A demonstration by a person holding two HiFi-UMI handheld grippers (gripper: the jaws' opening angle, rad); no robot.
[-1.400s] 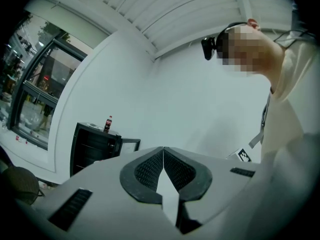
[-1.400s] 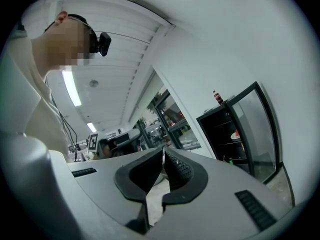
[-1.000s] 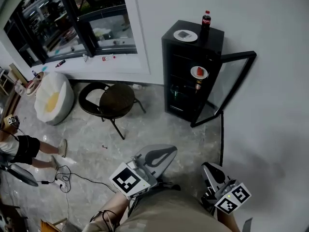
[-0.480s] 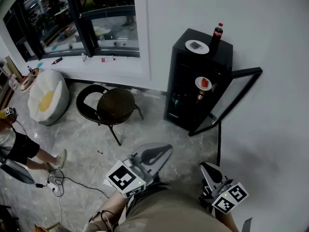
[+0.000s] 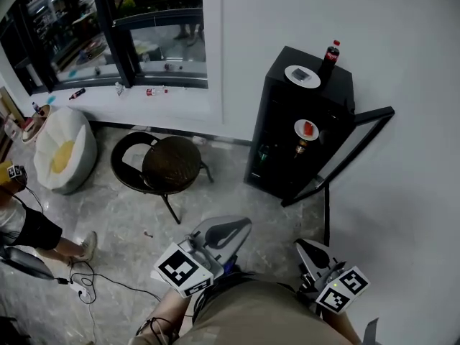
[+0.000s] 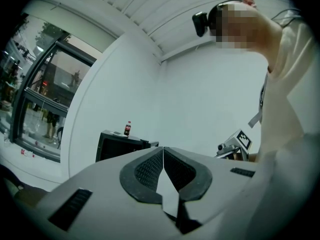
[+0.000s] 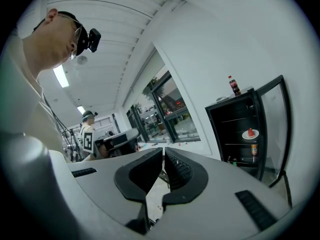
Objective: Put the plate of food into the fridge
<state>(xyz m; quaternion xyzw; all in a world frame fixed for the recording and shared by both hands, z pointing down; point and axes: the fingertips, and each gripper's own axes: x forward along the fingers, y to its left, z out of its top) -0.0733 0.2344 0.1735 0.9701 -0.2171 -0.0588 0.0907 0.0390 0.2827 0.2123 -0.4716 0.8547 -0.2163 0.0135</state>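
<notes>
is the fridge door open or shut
Open. The door stands swung out from the fridge, and a plate of red food shows on a shelf inside.

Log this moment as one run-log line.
left gripper: shut, empty | right gripper: shut, empty | black mini fridge: door open | white plate of red food: on fridge shelf

left gripper (image 5: pixel 231 230): fingers together, empty, level | right gripper (image 5: pixel 307 249): fingers together, empty, tipped slightly down

Plate of red food (image 5: pixel 307 129) sits shelved inside the black fridge (image 5: pixel 267 121); door (image 5: pixel 345 153) open.
</notes>
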